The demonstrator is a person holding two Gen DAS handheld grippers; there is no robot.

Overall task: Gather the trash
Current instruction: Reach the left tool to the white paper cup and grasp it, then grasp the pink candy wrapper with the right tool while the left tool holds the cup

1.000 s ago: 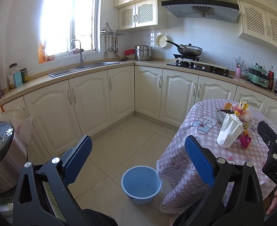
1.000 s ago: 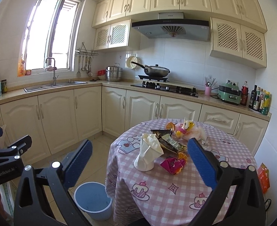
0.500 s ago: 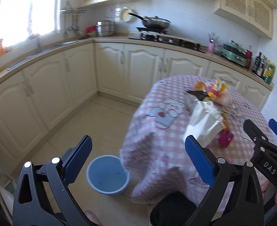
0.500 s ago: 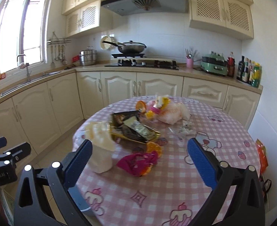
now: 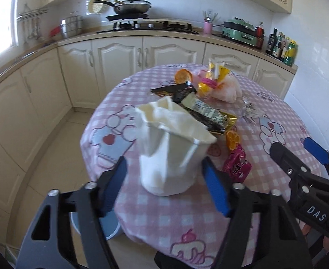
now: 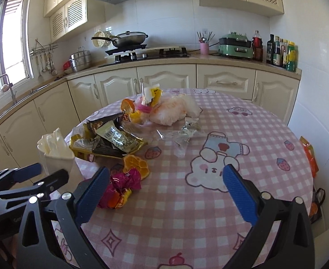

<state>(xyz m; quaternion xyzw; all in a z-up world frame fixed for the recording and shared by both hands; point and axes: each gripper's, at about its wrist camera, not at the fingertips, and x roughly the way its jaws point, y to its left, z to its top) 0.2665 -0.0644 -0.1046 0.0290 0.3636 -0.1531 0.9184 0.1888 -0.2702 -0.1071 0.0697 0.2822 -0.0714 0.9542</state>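
A white paper cup (image 5: 171, 157) stuffed with tissue stands at the near left edge of the pink checked table (image 6: 209, 224). My left gripper (image 5: 164, 186) straddles the cup and its jaws are closing; small gaps still show beside the pads. My right gripper (image 6: 166, 192) hangs open over the cloth, with a pink wrapper (image 6: 119, 188) just beside its left finger. Behind that lie an orange slice (image 6: 135, 164), gold and black snack wrappers (image 6: 110, 143), a clear wrapper (image 6: 184, 132) and a pale plastic bag (image 6: 173, 112). A blue bucket (image 5: 110, 226) sits on the floor, mostly hidden.
Cream cabinets and a counter (image 6: 164, 62) curve behind the table, with a stove and pan (image 6: 128, 39), bottles (image 6: 280, 51) and a green appliance. An orange bag (image 6: 307, 157) lies on the floor at the right of the table. Tiled floor (image 5: 52, 157) lies to the left.
Both grippers have come in over the table and tipped downward. The left gripper's jaws have narrowed around the white cup. The bucket has slid under the left gripper's view.
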